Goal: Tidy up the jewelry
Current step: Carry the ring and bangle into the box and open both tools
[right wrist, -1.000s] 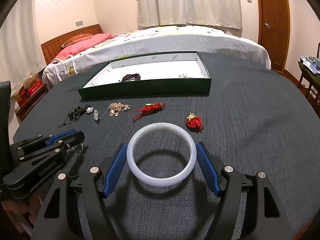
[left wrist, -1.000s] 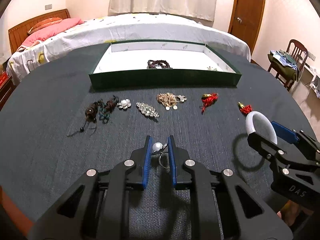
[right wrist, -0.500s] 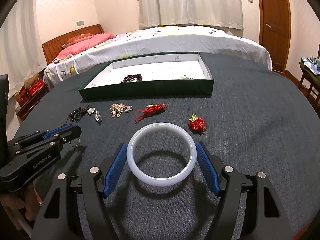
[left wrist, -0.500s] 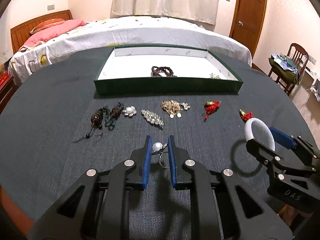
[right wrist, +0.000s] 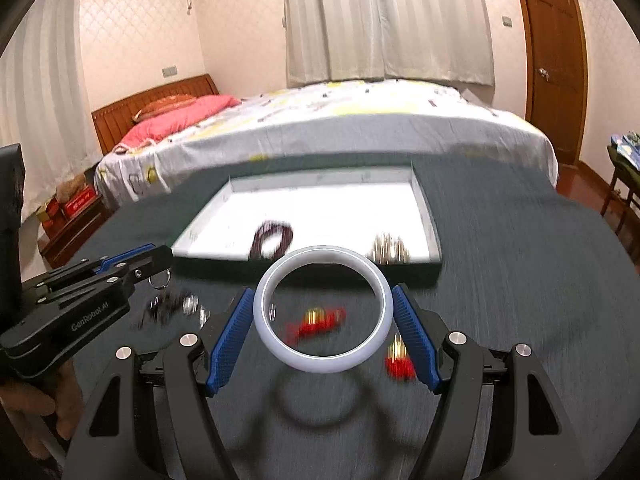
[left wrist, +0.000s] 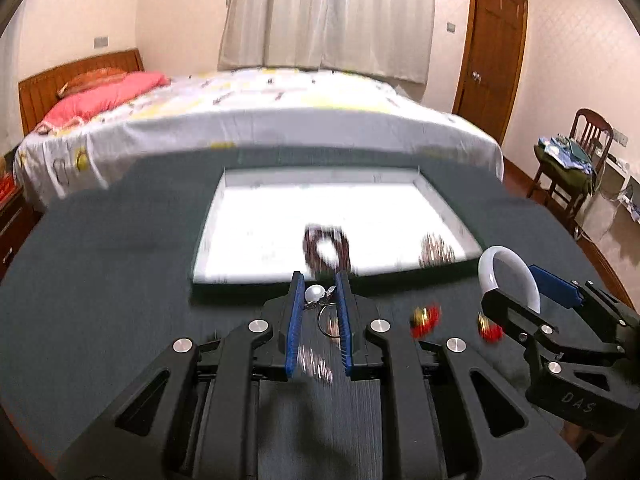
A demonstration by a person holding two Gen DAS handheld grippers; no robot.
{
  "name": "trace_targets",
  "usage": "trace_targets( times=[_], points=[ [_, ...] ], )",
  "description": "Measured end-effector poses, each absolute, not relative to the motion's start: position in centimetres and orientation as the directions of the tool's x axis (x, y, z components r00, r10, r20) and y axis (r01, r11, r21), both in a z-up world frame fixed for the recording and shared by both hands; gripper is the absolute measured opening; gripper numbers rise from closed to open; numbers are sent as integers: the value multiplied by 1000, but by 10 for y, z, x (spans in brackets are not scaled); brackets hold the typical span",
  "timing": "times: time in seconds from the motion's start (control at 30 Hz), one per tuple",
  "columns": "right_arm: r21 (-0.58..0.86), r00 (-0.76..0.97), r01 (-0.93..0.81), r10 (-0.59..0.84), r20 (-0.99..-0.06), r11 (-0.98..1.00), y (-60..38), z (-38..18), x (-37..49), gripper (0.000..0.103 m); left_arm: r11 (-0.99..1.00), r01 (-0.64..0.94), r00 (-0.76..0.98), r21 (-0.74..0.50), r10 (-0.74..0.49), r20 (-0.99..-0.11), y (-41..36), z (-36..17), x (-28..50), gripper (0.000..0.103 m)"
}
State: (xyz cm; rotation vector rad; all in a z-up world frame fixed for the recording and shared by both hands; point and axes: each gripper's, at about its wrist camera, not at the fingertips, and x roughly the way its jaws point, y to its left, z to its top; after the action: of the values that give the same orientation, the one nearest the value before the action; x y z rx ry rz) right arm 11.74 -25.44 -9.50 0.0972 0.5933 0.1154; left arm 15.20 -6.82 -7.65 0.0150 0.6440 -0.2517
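My left gripper [left wrist: 319, 284] is shut on a pearl ring [left wrist: 314, 293] with a metal loop, held above the dark table just before the green tray [left wrist: 256, 283]. My right gripper [right wrist: 322, 312] is shut on a white bangle [right wrist: 280, 344], also close to the tray's front wall [right wrist: 400, 272]. The tray's white floor holds a dark bead bracelet [left wrist: 326, 248] and a small metallic piece [left wrist: 436, 252]. Two red charms [right wrist: 320, 320] [right wrist: 398, 364] and small pieces [right wrist: 176, 306] lie on the table, blurred.
A bed [left wrist: 256, 120] stands beyond the table. A wooden door [left wrist: 496, 44] and a chair with clothes [left wrist: 572, 156] are at the right. The right gripper [left wrist: 560, 320] shows in the left wrist view, the left gripper [right wrist: 80, 296] in the right wrist view.
Both grippers have moved forward and upward toward the tray, carrying the pearl ring and the bangle. The loose jewelry row now lies under and behind the fingertips.
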Motion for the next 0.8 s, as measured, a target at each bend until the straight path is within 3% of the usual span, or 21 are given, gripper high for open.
trace_targets(
  times=[0.33,0.8],
  points=[
    [91,845,-66,104,-524,994,-260,-79,223,68,977,211,803,-29,-190,-565,-80,-66,255,16],
    [81,679,-14,69,-731,997,-268,-138,333,68,983,182,655,-19,-136,-743,-83,-127,372,16]
  ],
)
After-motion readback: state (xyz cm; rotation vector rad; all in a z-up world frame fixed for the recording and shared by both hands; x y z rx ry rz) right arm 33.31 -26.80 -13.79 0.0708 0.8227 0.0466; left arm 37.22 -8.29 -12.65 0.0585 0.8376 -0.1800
